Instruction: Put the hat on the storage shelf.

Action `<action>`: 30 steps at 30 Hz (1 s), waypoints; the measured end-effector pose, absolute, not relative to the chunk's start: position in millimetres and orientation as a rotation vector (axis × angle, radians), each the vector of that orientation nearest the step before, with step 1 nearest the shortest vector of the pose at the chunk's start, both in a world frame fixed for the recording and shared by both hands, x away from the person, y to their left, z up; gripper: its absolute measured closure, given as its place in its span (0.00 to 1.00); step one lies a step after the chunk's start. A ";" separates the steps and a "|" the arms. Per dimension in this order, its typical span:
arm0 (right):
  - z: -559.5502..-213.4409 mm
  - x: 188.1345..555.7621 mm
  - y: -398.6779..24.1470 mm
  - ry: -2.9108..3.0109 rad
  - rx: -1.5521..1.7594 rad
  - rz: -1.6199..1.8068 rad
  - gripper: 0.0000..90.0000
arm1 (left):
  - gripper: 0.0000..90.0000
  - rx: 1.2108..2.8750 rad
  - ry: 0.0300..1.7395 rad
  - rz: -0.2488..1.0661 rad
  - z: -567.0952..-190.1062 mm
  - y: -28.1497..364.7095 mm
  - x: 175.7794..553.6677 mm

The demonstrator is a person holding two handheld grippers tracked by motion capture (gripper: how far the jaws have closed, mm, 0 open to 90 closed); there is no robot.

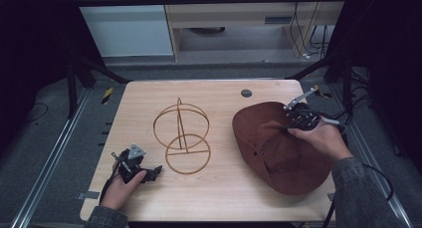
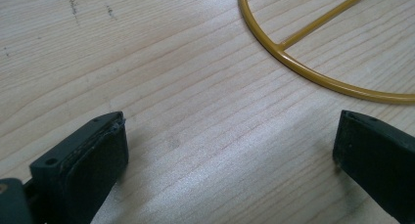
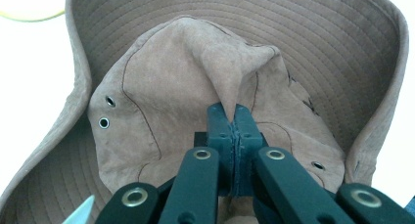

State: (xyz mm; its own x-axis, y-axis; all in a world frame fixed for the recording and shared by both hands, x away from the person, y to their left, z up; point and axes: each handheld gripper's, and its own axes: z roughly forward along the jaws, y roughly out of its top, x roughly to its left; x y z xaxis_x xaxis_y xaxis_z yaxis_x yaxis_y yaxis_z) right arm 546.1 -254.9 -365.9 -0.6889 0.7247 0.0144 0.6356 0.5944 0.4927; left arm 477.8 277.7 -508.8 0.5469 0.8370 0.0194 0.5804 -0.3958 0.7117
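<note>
Broadly, the wooden tabletop (image 1: pixel 209 198) carries two things: a brown suede hat (image 1: pixel 271 153) on its right half and a golden wire stand (image 1: pixel 181 136) near the middle. The hat lies with its wide stitched brim (image 3: pixel 313 28) spread around a crumpled crown (image 3: pixel 161 101); small metal eyelets (image 3: pixel 103 122) dot the crown's side. In the high view the hat reaches close to the tabletop's right and near edges, well apart from the stand.

The stand is made of thin hoops: a flat ring (image 2: pixel 313 75) resting on the wood, crossed by a straight bar, with more hoops rising upright behind it.

The right tongs (image 3: pixel 229 114) are clenched on a pinched fold of the crown's suede, which rises in a peak between the two pressed-together jaws. The right hand (image 1: pixel 321 138) grips them over the hat's far side.

The left tongs (image 2: pixel 230 145) are released, their jaws standing wide apart with bare wood between them, near the flat ring but not touching it. The left hand (image 1: pixel 122 185) rests low at the tabletop's near left corner.
</note>
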 end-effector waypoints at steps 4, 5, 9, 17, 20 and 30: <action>-354.2 541.9 -253.6 2.618 1.123 0.720 0.99 | 0.00 2.121 1.137 0.499 -508.8 277.7 477.8; -350.2 540.3 -253.4 2.612 1.117 0.737 0.99 | 0.00 2.122 1.137 0.500 -508.8 277.7 477.8; -333.7 532.1 -251.6 2.580 1.087 0.809 0.99 | 0.00 2.122 1.137 0.500 -508.8 277.7 477.8; -309.2 517.8 -252.3 2.533 1.045 0.894 0.99 | 0.00 2.122 1.137 0.499 -508.8 277.7 477.8; -298.6 511.5 -250.5 2.522 1.015 0.913 0.99 | 0.00 2.121 1.137 0.500 -508.8 277.7 477.8; -260.8 493.2 -243.5 2.470 0.936 0.991 0.99 | 0.00 2.121 1.137 0.499 -508.8 277.7 477.8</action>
